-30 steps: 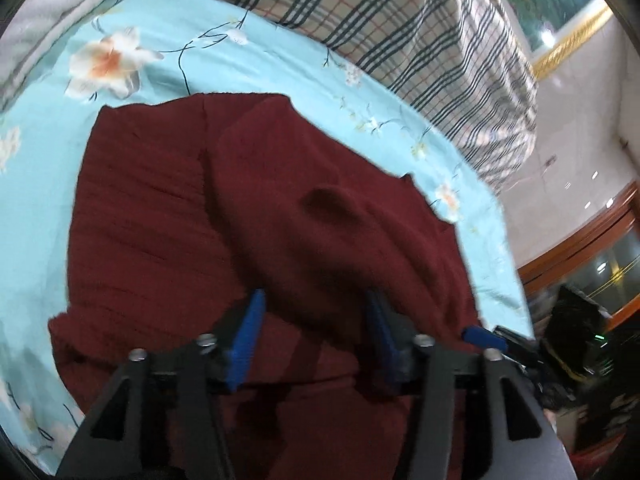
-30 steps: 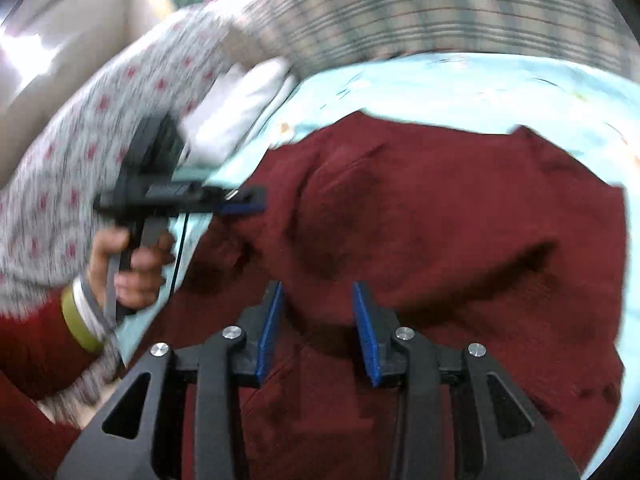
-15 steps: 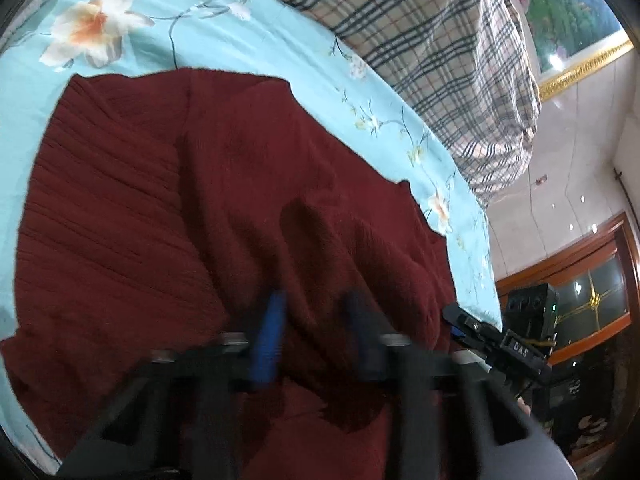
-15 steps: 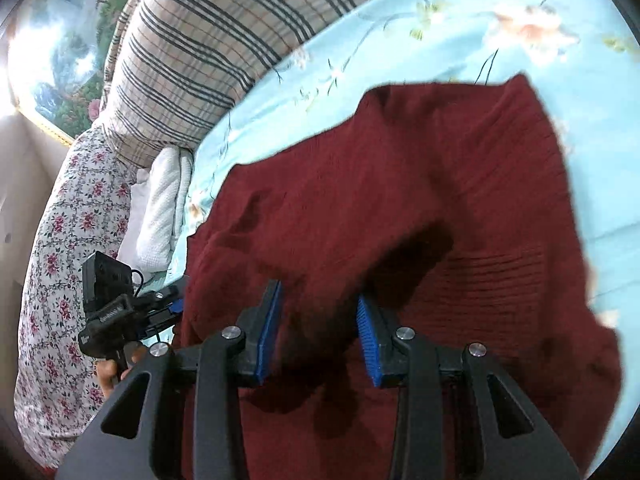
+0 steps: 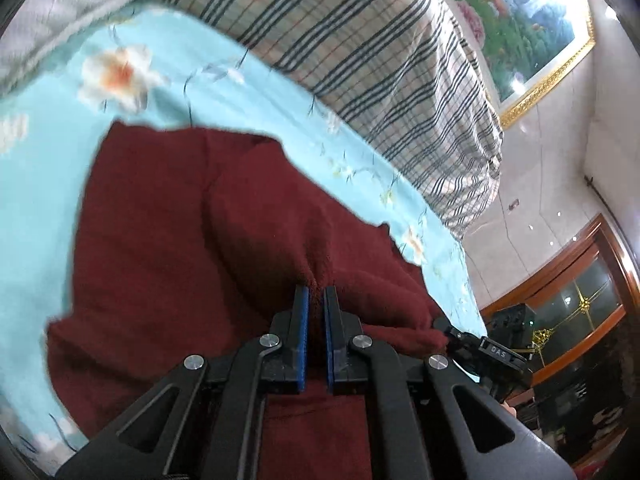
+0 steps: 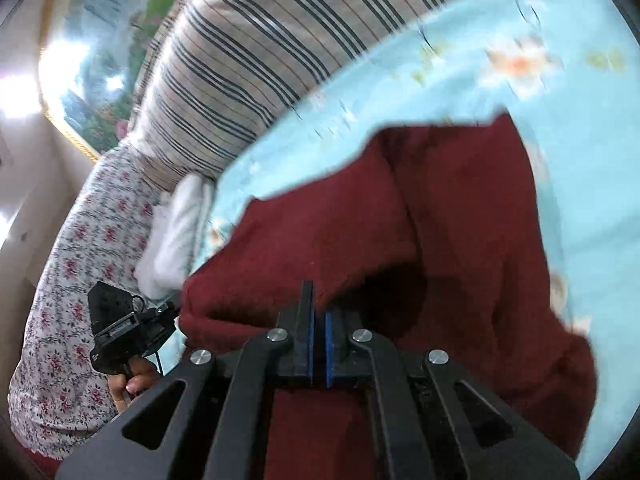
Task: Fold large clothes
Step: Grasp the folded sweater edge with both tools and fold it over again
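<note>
A large dark red knitted garment (image 5: 168,232) lies spread on a light blue floral bedsheet (image 5: 48,104). My left gripper (image 5: 315,294) is shut on a raised fold of the red garment near its front edge. My right gripper (image 6: 319,308) is shut on another part of the same garment (image 6: 460,216), which is lifted and folds over, casting a dark shadow beside the fingers. The right gripper also shows in the left wrist view (image 5: 480,352), and the left gripper in the right wrist view (image 6: 120,328) with the hand holding it.
A plaid blanket (image 5: 380,48) lies along the far side of the bed. White folded cloth (image 6: 176,232) lies beside a floral-print cloth (image 6: 72,280). A framed painting (image 5: 520,20) hangs on the wall. A wooden cabinet (image 5: 580,288) stands past the bed's edge.
Both grippers went from open around the garment's front edge to shut on it. The gripped fabric has lifted off the sheet.
</note>
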Demonstrator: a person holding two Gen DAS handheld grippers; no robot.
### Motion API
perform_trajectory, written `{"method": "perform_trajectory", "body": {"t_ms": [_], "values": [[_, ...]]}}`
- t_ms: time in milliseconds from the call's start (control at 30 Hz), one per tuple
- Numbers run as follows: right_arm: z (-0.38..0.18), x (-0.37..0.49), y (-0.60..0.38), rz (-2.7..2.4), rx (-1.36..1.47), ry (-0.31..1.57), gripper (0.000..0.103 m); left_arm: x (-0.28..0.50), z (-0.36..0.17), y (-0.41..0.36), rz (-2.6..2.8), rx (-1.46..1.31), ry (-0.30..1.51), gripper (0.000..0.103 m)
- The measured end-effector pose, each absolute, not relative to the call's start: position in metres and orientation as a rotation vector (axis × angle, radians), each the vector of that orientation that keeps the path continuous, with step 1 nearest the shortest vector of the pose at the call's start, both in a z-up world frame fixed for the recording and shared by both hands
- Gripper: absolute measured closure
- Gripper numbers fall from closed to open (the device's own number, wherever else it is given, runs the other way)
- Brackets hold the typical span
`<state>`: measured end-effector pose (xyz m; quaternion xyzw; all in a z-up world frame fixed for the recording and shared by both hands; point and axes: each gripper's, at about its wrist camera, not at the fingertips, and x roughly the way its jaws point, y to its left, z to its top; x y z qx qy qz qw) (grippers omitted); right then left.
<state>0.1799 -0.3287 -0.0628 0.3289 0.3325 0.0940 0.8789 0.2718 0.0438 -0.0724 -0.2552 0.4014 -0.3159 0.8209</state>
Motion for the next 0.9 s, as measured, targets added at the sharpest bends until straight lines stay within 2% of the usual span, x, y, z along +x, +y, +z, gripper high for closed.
{"method": "perform_trajectory", "body": {"t_ms": [200, 400, 567, 633, 700, 767, 867, 900], "values": [[-0.038, 0.163, -0.333, 0.287, 0.676, 0.579, 0.099, 0.248, -0.051, 0.042, -0.729, -0.497, 0.768, 0.098], [-0.057, 0.168, -0.322, 0.211, 0.574, 0.734, 0.099, 0.243, -0.076, 0.028, -0.663, -0.394, 0.873, 0.098], [-0.044, 0.144, -0.326, 0.300, 0.682, 0.625, 0.099, 0.220, -0.053, 0.037, -0.682, -0.379, 0.802, 0.098], [-0.046, 0.147, -0.321, 0.223, 0.609, 0.688, 0.099, 0.217, -0.048, 0.036, -0.690, -0.351, 0.802, 0.098], [-0.059, 0.155, -0.321, 0.122, 0.561, 0.768, 0.095, 0.224, -0.058, 0.033, -0.638, -0.308, 0.850, 0.098], [-0.070, 0.156, -0.328, 0.111, 0.631, 0.806, 0.091, 0.230, -0.070, 0.040, -0.605, -0.317, 0.909, 0.099], [-0.062, 0.142, -0.332, 0.090, 0.649, 0.768, 0.074, 0.221, -0.070, 0.056, -0.596, -0.359, 0.902, 0.098], [-0.055, 0.136, -0.332, 0.079, 0.624, 0.750, 0.072, 0.218, -0.067, 0.059, -0.598, -0.356, 0.893, 0.098]]}}
